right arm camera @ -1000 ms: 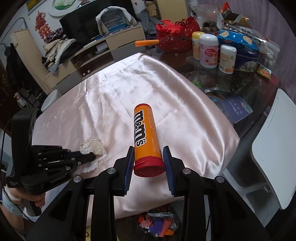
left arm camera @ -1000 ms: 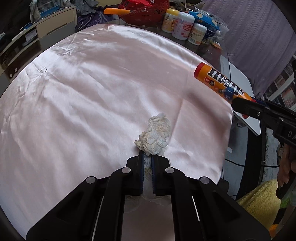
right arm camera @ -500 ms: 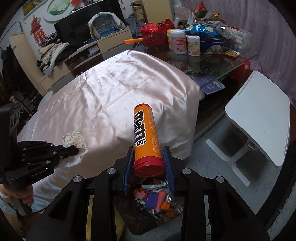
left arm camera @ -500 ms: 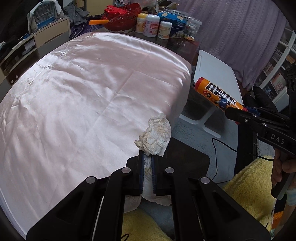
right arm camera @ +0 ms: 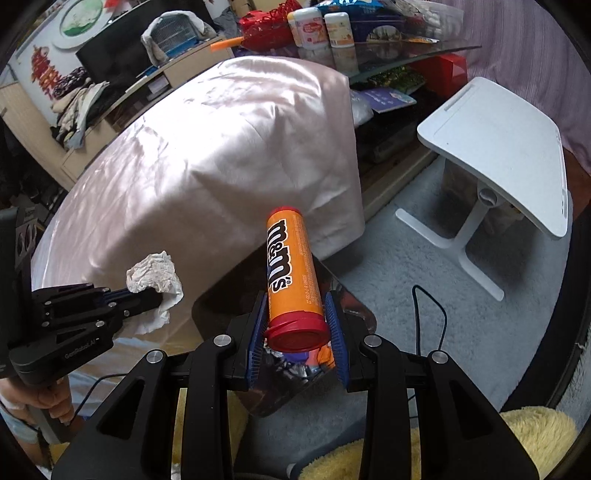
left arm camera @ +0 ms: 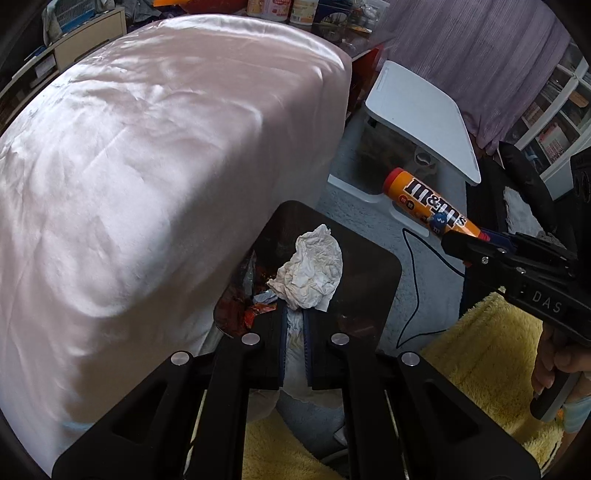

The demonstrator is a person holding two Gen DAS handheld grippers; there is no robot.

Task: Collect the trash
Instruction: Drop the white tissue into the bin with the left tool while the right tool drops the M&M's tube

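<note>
My left gripper is shut on a crumpled white tissue, which hangs over the open mouth of a dark trash bin on the floor. Wrappers lie inside the bin. In the right wrist view the same tissue sticks out of the left gripper at the left. My right gripper is shut on an orange M&M's tube with a red cap, held above the bin. The left wrist view shows that tube at the right, beyond the bin's far side.
A table under a pink satin cloth stands right beside the bin. A small white side table stands on the grey carpet. A black cable runs across the floor. Yellow fluffy fabric lies near me. Jars and clutter crowd the table's far end.
Both grippers have moved off the pink tabletop and down to the bin beside it, each still holding its item. The bin's mouth now lies under the tissue and the tube.
</note>
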